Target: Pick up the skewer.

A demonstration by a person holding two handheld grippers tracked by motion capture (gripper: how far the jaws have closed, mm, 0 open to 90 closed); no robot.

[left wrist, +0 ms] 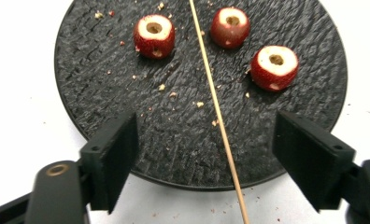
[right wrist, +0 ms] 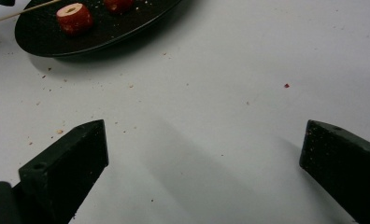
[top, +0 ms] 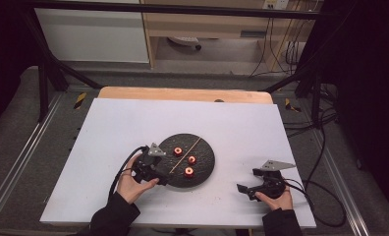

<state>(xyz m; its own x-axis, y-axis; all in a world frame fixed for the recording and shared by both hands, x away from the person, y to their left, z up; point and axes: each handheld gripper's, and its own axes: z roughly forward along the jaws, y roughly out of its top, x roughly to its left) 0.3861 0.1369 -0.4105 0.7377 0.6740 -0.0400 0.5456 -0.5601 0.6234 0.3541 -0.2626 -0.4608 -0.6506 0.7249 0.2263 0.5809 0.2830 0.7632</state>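
Observation:
A round black plate (top: 205, 152) lies in the middle of the white table. On it are three red cored fruit pieces (left wrist: 154, 35) (left wrist: 230, 27) (left wrist: 274, 67) and a thin wooden skewer (left wrist: 216, 102) laid across it, one end past the near rim. My left gripper (top: 164, 174) sits at the plate's near-left edge. In the left gripper view its jaws (left wrist: 206, 128) stand apart on either side of the skewer without touching it. My right gripper (top: 249, 181) rests over bare table to the right of the plate, open, with nothing between its jaws (right wrist: 204, 135).
Small crumbs dot the plate and the white table top (top: 133, 128) around it. Cables trail from both grippers toward the table's near edge. A black frame and a wooden shelf (top: 202, 24) stand beyond the far edge.

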